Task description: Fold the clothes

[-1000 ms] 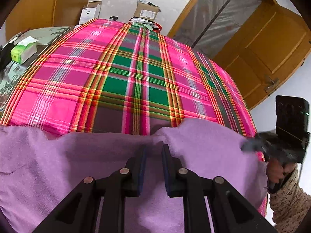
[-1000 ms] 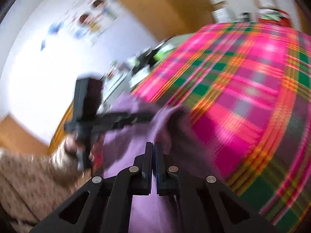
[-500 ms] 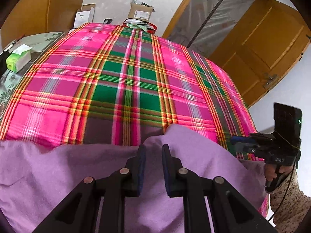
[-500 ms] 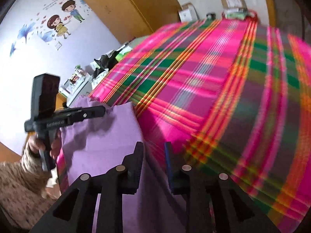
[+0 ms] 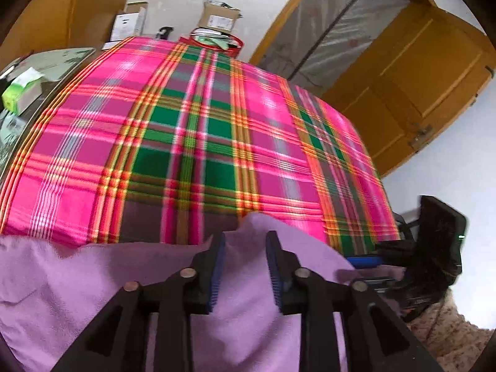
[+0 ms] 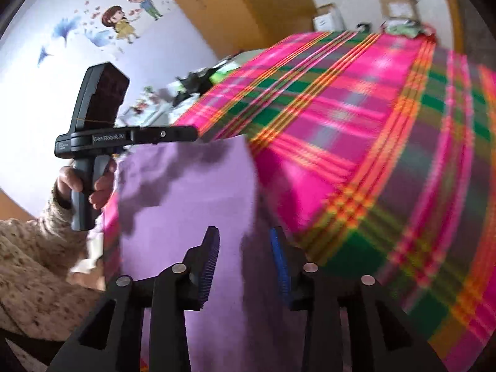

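Observation:
A purple garment [image 5: 93,285] lies on the near edge of a table covered in pink and green plaid cloth [image 5: 192,130]. My left gripper [image 5: 245,235] hangs just over a raised fold of the garment. Its jaws are opening and the pads touch nothing. In the right wrist view the garment [image 6: 192,204] lies flat with a straight far edge. My right gripper [image 6: 243,231] hovers over its right-hand edge. Its jaws are also opening, with fabric beneath them but not pinched. Each view shows the other gripper held in a hand beside the garment: the right gripper [image 5: 356,269] and the left gripper [image 6: 193,132].
A green tissue box [image 5: 21,93] sits on a cluttered side table at the left. Cardboard boxes [image 5: 218,18] and a red basket [image 5: 217,38] stand beyond the table's far end. A wooden door [image 5: 418,93] is at the right. The person's speckled sleeve [image 6: 34,263] is close by.
Both grippers' jaws have spread wider. The right one was shut on a bunched purple fold, which now lies flat. The left gripper has lifted a little.

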`<act>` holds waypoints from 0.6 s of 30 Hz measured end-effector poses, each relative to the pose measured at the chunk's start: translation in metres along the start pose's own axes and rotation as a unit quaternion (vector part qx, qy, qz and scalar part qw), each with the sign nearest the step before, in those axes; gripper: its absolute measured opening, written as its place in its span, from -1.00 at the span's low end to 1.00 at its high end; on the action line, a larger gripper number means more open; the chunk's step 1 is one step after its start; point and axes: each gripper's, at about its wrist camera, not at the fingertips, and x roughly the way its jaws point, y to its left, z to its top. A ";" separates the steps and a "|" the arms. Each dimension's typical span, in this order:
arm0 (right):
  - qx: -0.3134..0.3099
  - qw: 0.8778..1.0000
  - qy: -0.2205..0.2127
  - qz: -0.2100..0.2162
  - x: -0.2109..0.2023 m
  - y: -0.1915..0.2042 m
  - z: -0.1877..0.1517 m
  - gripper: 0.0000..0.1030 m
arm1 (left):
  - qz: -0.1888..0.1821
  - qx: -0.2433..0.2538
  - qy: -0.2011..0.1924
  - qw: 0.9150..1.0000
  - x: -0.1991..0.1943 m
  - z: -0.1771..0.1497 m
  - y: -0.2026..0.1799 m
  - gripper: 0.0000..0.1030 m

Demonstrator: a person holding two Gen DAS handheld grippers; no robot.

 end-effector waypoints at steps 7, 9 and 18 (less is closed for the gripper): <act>-0.036 0.999 -0.025 -0.030 -0.001 0.025 -0.006 -0.89 | 0.006 0.002 0.068 0.998 0.014 0.027 -0.028 -0.39; -0.056 0.997 -0.042 -0.014 -0.010 0.040 -0.012 -0.90 | 0.017 0.010 0.083 0.996 0.017 0.032 -0.036 -0.39; -0.083 0.994 -0.039 0.061 0.010 0.091 -0.024 -0.94 | 0.089 0.047 0.159 0.982 0.033 0.025 -0.055 -0.39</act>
